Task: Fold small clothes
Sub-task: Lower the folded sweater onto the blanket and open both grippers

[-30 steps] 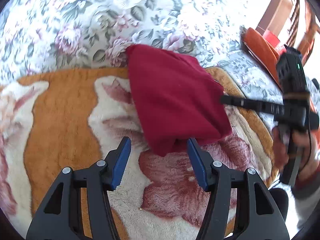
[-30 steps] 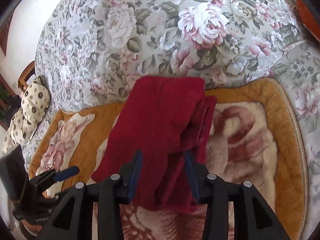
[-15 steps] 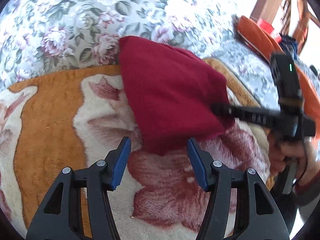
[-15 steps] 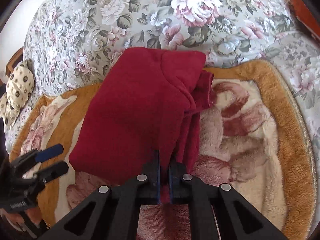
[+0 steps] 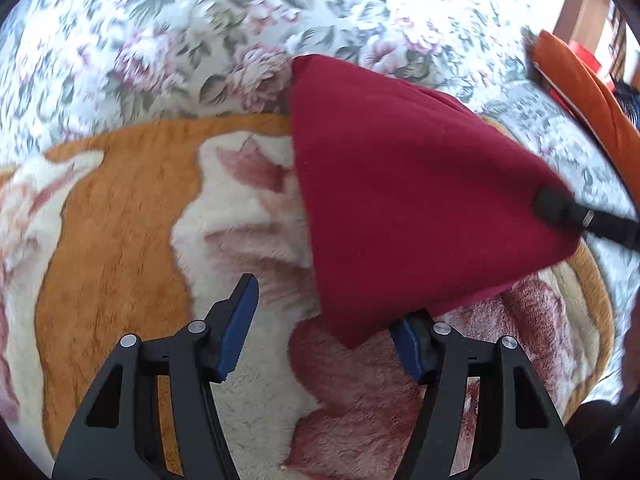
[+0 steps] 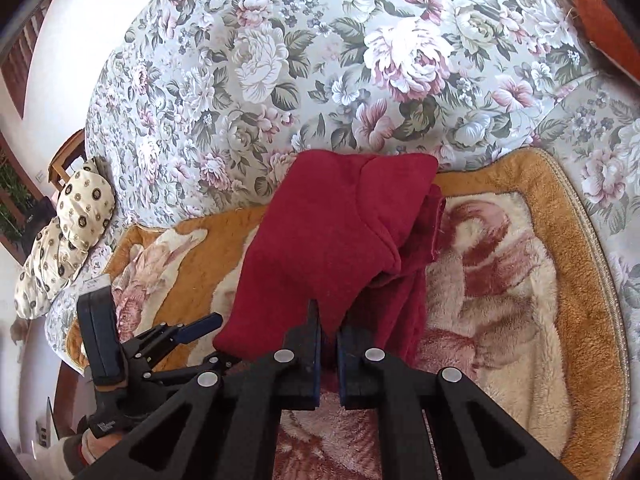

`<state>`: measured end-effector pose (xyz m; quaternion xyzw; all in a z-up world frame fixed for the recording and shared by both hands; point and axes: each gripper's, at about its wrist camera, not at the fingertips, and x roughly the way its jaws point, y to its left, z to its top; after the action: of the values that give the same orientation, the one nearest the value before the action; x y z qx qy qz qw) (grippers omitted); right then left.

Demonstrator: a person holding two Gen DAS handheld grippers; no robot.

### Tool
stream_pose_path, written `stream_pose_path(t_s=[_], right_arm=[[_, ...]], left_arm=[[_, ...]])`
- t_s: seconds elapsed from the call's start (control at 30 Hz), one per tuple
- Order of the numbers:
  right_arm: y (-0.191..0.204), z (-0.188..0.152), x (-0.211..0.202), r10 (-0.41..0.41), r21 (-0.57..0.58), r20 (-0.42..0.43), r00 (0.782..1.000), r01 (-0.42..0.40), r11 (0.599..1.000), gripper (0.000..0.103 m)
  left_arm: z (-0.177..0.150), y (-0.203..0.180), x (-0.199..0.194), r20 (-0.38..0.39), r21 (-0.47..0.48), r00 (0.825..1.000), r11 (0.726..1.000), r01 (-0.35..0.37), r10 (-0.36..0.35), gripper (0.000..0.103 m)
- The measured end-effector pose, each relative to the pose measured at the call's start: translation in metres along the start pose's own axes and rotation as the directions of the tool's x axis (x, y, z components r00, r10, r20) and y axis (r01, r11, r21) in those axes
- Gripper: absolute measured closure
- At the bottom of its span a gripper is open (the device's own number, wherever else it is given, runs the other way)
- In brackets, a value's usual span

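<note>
A dark red garment (image 6: 332,240) lies folded on a fluffy orange and cream blanket (image 6: 500,264) on a flowery sofa (image 6: 320,60). Its far edge leans up against the sofa back.

The right gripper (image 6: 329,354) has its fingers squeezed together on the near edge of the red garment, and that edge is lifted a little. The left gripper (image 5: 320,328) has its fingers wide apart and holds nothing. The near corner of the garment hangs between those fingers and covers part of the right-hand one, but I cannot tell if it touches it.

What could go wrong: the right gripper pinches only a small bit of thick cloth, so I think the cloth could slip out if it is pulled fast. There are more layers bunched under the top flap on the right side. If only the top layer is lifted, the folds below may come apart or get messy. The blanket is soft and fuzzy, so the garment may drag on it and wrinkle. The left fingers could also grab the blanket by mistake.

There is small white writing on the left gripper's handle in the right wrist view, but it is too small to read
</note>
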<state>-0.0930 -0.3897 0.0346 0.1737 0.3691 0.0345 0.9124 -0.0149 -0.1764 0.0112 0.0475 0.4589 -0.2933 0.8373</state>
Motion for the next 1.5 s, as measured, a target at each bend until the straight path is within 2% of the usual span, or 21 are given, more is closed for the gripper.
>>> stream_pose_path(t_s=[0.13,0.23,0.33,0.37,0.43,0.5,0.6,0.73,0.83,0.9,1.03,1.07,1.13,1.17,1.2,1.23,1.27,1.33,1.4,1.5], right_arm=[[-0.009,-0.023,0.046,-0.08,-0.003,-0.087,0.993,0.08,0.997,0.098],[-0.024,-0.027,0.05,-0.032,0.088,-0.072,0.997,0.039,0.995,0.098],[-0.026,-0.024,0.032,-0.009,0.108,-0.038,0.999,0.013,0.994,0.087],[-0.025,-0.023,0.026,-0.022,0.098,-0.025,0.999,0.024,0.995,0.076],[-0.022,-0.022,0.015,-0.067,0.08,-0.003,0.998,0.067,0.995,0.065],[-0.02,-0.021,0.009,-0.09,0.078,0.014,0.996,0.089,0.993,0.063],[-0.025,-0.015,0.01,-0.092,0.11,0.029,0.995,0.088,0.99,0.057],[-0.039,0.001,0.023,-0.067,0.187,0.046,0.997,0.058,0.981,0.052],[-0.046,0.013,0.039,-0.048,0.211,0.04,0.998,0.038,0.977,0.05],[-0.052,0.019,0.049,-0.047,0.215,0.026,0.999,0.04,0.976,0.046],[-0.067,0.024,0.07,0.026,0.263,0.009,1.0,-0.028,0.964,0.038],[-0.07,0.025,0.075,0.044,0.273,0.009,0.999,-0.044,0.961,0.038],[-0.073,0.025,0.084,0.083,0.279,0.009,0.997,-0.082,0.957,0.036],[-0.074,0.025,0.087,0.091,0.275,0.012,0.996,-0.091,0.957,0.037],[-0.074,0.024,0.089,0.097,0.269,0.017,0.995,-0.098,0.958,0.04],[-0.072,0.024,0.09,0.097,0.257,0.025,0.995,-0.1,0.961,0.047],[-0.069,0.024,0.088,0.09,0.242,0.034,0.995,-0.095,0.966,0.054],[-0.06,0.024,0.081,0.064,0.204,0.047,0.997,-0.072,0.976,0.061],[-0.05,0.025,0.072,0.058,0.175,0.059,0.997,-0.067,0.982,0.063],[-0.03,0.024,0.052,0.11,0.157,0.07,0.991,-0.12,0.98,0.064]], left_arm=[[-0.005,0.005,0.004,-0.031,-0.022,0.999,0.999,0.032,-0.033,0.038],[-0.008,0.006,-0.011,-0.03,0.007,0.998,0.999,0.048,-0.047,0.038],[-0.007,0.009,-0.033,0.003,0.024,0.998,0.998,0.06,-0.06,0.038],[-0.005,0.011,-0.041,0.023,0.021,0.998,0.998,0.06,-0.061,0.038],[0.001,0.015,-0.05,0.055,0.002,0.996,0.998,0.069,-0.069,0.036],[0.008,0.02,-0.054,0.076,-0.031,0.994,0.996,0.08,-0.077,0.032],[0.02,0.027,-0.049,0.073,-0.095,0.994,0.991,0.091,-0.084,0.032],[0.043,0.033,-0.031,0.064,-0.169,0.987,0.973,0.156,-0.147,0.025],[0.064,0.03,-0.007,0.062,-0.193,0.976,0.957,0.215,-0.207,0.024],[0.076,0.027,0.011,0.036,-0.192,0.975,0.956,0.224,-0.221,0.024],[0.089,0.023,0.053,-0.034,-0.191,0.965,0.949,0.25,-0.261,0.023],[0.089,0.023,0.062,-0.047,-0.203,0.959,0.942,0.265,-0.28,0.018],[0.087,0.026,0.076,-0.057,-0.245,0.94,0.918,0.313,-0.336,0.017],[0.086,0.027,0.078,-0.05,-0.255,0.935,0.91,0.328,-0.351,0.017],[0.085,0.026,0.077,-0.039,-0.248,0.935,0.91,0.333,-0.353,0.022],[0.084,0.024,0.074,-0.034,-0.232,0.93,0.908,0.348,-0.365,0.027],[0.084,0.021,0.069,-0.025,-0.217,0.935,0.915,0.341,-0.355,0.03],[0.082,0.018,0.058,-0.016,-0.192,0.937,0.921,0.339,-0.349,0.038],[0.08,0.018,0.043,-0.019,-0.184,0.936,0.922,0.342,-0.351,0.042],[0.071,0.024,0.009,0.002,-0.17,0.938,0.924,0.341,-0.346,0.042]])
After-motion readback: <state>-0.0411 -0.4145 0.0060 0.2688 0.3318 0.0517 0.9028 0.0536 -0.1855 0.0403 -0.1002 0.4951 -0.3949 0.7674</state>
